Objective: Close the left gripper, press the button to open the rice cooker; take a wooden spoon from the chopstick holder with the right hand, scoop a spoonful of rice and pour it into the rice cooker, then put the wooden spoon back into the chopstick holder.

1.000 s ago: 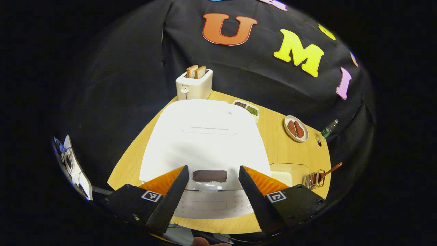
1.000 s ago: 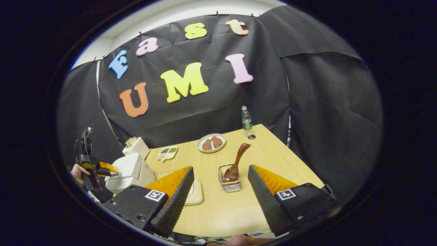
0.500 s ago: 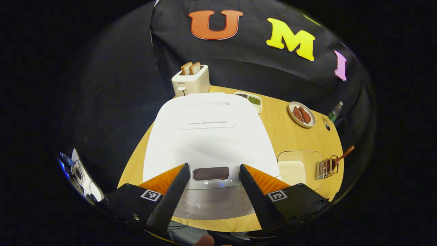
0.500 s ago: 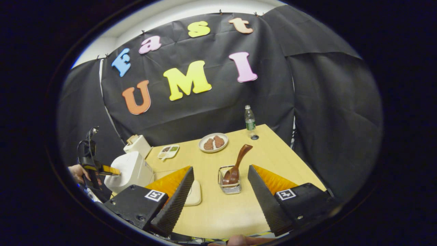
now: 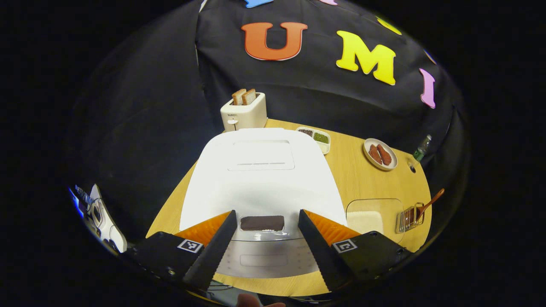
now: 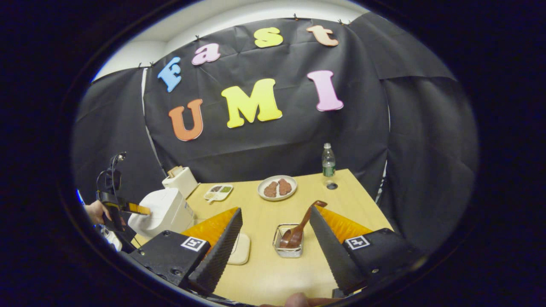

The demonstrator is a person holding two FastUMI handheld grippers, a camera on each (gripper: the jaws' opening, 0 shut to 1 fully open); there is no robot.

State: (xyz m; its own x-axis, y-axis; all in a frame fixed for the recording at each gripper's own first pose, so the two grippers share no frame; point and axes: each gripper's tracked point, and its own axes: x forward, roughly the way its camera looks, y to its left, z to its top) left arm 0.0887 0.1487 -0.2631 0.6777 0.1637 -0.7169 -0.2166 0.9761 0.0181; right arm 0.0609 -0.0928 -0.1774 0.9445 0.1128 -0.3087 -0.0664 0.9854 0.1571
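White and shut, the rice cooker (image 5: 260,179) is sitting under your spread left tongs (image 5: 264,251), while your right tongs (image 6: 275,251) are hanging open, the wooden spoon (image 6: 300,226) waiting in the chopstick holder (image 6: 290,243), so everything is remaining.

A white toaster (image 5: 243,111) with 2 bread slices (image 5: 244,97) stands at the table's (image 6: 273,264) far edge. Near it lies a divided dish of dark and green grains (image 5: 316,138), then a plate with 2 brown pieces (image 6: 277,188), and a bottle (image 6: 327,160) upright at the far corner.
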